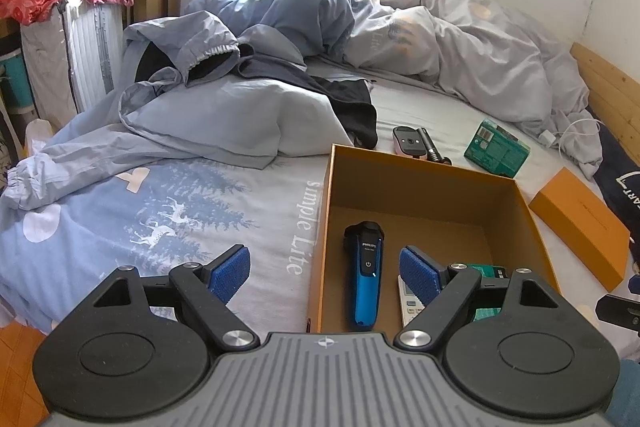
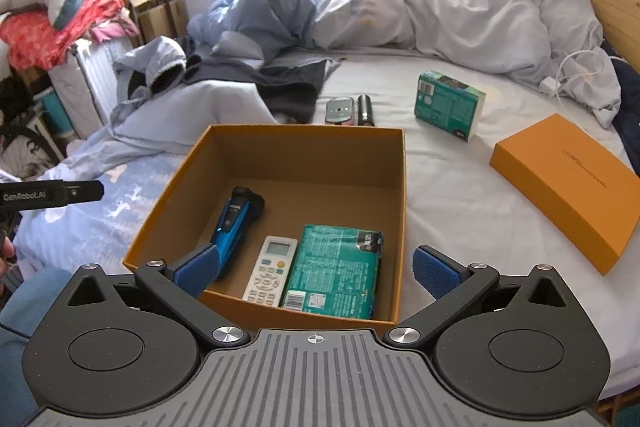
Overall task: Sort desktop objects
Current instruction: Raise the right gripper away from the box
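Note:
An open orange box point(image 2: 308, 137) point(image 1: 424, 167) sits on the bed. Inside lie a blue Philips shaver point(image 2: 236, 219) point(image 1: 365, 267), a white remote point(image 2: 272, 269) point(image 1: 409, 301) and a green packet point(image 2: 336, 265) point(image 1: 490, 273). Beyond the box lie a pink-edged mouse point(image 2: 340, 110) point(image 1: 406, 141), a black cylinder point(image 2: 365, 110) point(image 1: 432, 147) and a green carton point(image 2: 450, 105) point(image 1: 498, 147). My left gripper point(image 1: 326, 273) is open and empty over the box's near left wall. My right gripper point(image 2: 316, 271) is open and empty over the box's near edge.
The orange box lid point(image 2: 568, 183) point(image 1: 580, 227) lies to the right. Rumpled duvet point(image 2: 440, 7) and a jacket point(image 1: 192, 67) fill the far bed. A white charger and cable point(image 2: 560, 79) lie near the wooden headboard point(image 2: 616, 11). The left gripper's body point(image 2: 52, 193) shows at the left.

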The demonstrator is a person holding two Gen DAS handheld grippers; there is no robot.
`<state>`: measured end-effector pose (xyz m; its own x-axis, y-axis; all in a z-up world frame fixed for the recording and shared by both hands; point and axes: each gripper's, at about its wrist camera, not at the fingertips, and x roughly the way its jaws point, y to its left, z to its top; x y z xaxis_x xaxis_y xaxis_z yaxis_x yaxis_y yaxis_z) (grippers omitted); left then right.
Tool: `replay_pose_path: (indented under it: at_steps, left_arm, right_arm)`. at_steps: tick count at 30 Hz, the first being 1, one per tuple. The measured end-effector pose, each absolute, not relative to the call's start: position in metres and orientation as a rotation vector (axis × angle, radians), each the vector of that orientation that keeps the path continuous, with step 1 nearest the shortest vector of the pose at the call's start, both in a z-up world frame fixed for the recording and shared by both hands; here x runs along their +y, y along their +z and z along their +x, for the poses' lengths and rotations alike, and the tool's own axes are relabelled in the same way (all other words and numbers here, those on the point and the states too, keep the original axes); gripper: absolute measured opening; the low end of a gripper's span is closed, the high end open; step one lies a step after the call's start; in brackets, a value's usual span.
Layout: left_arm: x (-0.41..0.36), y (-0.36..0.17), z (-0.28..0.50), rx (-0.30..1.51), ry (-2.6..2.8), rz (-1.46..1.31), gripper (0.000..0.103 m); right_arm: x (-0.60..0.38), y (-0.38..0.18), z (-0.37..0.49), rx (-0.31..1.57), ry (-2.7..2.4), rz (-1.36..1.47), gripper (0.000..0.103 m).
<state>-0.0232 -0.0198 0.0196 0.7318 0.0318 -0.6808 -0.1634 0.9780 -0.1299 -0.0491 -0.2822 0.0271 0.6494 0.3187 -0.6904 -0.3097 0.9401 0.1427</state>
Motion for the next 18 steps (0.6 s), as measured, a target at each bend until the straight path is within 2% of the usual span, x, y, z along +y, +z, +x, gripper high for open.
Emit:
replay_pose_path:
  at_steps: [18]
  left_arm:
    - [-0.03,0.023,-0.023,0.707,0.096,-0.142,0.087]
  right_arm:
    - [-0.291,0.031,-0.047,0.776,0.339,0.023,0.103]
